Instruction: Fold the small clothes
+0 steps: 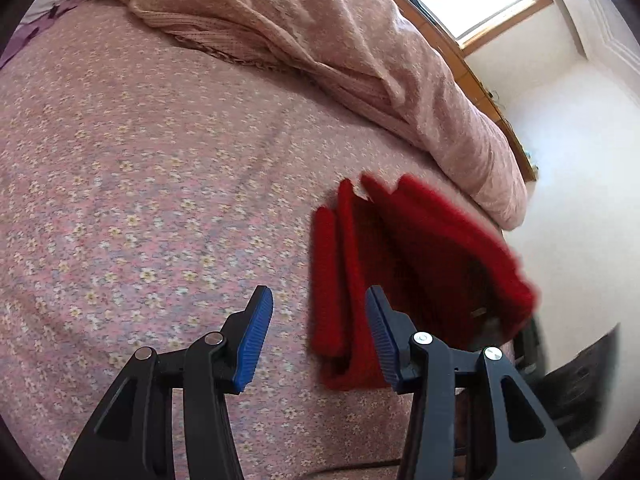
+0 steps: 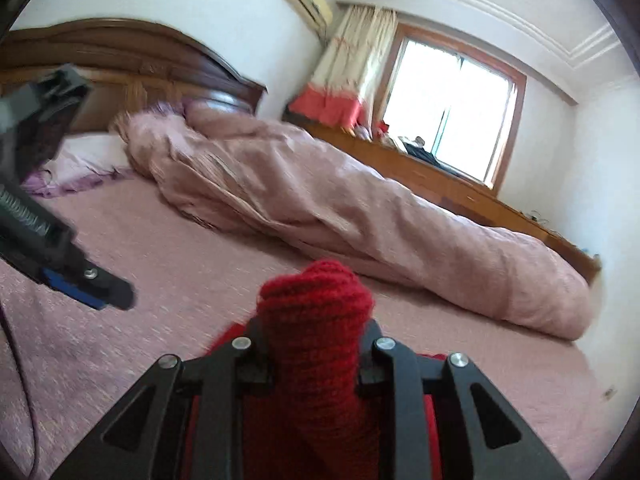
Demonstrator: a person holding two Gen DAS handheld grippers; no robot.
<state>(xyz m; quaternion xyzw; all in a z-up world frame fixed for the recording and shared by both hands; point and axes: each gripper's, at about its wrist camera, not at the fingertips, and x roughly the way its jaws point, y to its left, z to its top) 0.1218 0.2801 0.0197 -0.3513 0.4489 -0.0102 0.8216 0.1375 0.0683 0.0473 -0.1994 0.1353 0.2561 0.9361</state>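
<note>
Red knit garment (image 2: pixel 316 320) — coarse ribbed yarn, bunched into a thick roll — is clamped between the right tongs (image 2: pixel 316 344); the black jaws press against both sides of the roll, whose rounded end pokes out past the tips. The right wrist view shows this grip close up, with the rest of the garment hidden below the tongs.

Left wrist view gives what the other lacks: the garment (image 1: pixel 384 272) spread in several long folds on the bed sheet (image 1: pixel 140 168) near the bed's edge, its right side lifted and motion-blurred. Left tongs (image 1: pixel 320 312) stand wide apart, holding nothing; the ridged blue pads (image 1: pixel 256 340) face each other, the right pad just over the garment's left folds.

Left tongs also appear in the right wrist view (image 2: pixel 94 292), at the left, above the sheet.

Sheet: pink, small floral print, flat. Beyond it a pale pink quilt (image 2: pixel 340 208), soft and heaped in a long crumpled ridge — then a carved wooden headboard (image 2: pixel 120 52) and a bright window (image 2: pixel 452 120).
</note>
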